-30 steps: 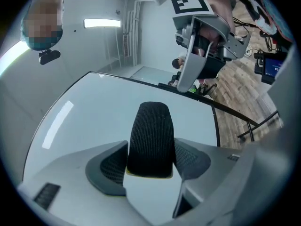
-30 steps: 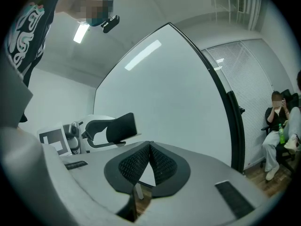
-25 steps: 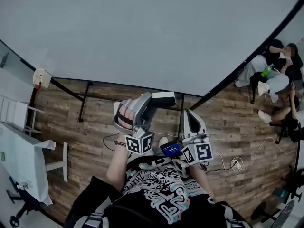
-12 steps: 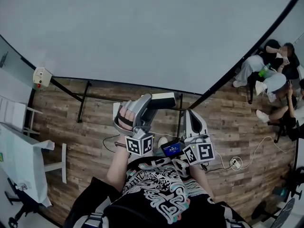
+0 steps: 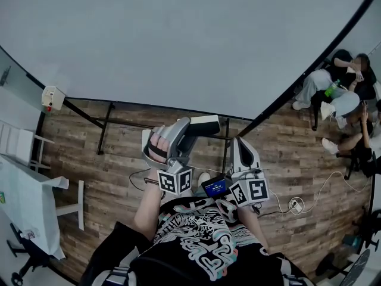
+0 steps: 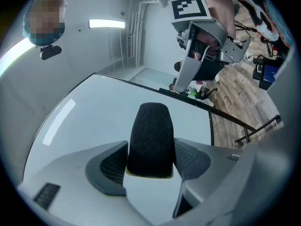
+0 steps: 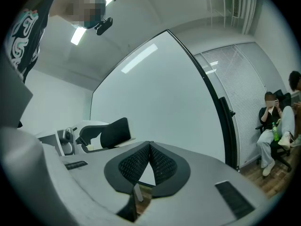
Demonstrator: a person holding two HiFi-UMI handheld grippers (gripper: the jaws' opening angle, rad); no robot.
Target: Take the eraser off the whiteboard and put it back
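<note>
The fingers of the left gripper are closed on the eraser. Their mesh pads press on its two long sides, and its black woven face points away from them, with a thin yellow layer at the end nearest to them. The whiteboard fills the view directly beyond the fingers. I cannot tell whether the far end of the eraser touches the whiteboard or stands just in front of it.

The fingers of the right gripper are together with nothing between them. This gripper waits just beside the left one, and it also points at the whiteboard.

I judge that the step in hand is to put the eraser back. To do it well, the left gripper should bring the eraser square to the board, so that one whole face meets it and not an edge. It should press lightly until the eraser sits. Only then should the fingers open, slowly, so that the eraser does not slip down to the wooden floor below them.

For writing, I can read nothing. Each gripper's cube carries black and white square markers. A small screen between the two grippers glows blue, but its print is too small.
</note>
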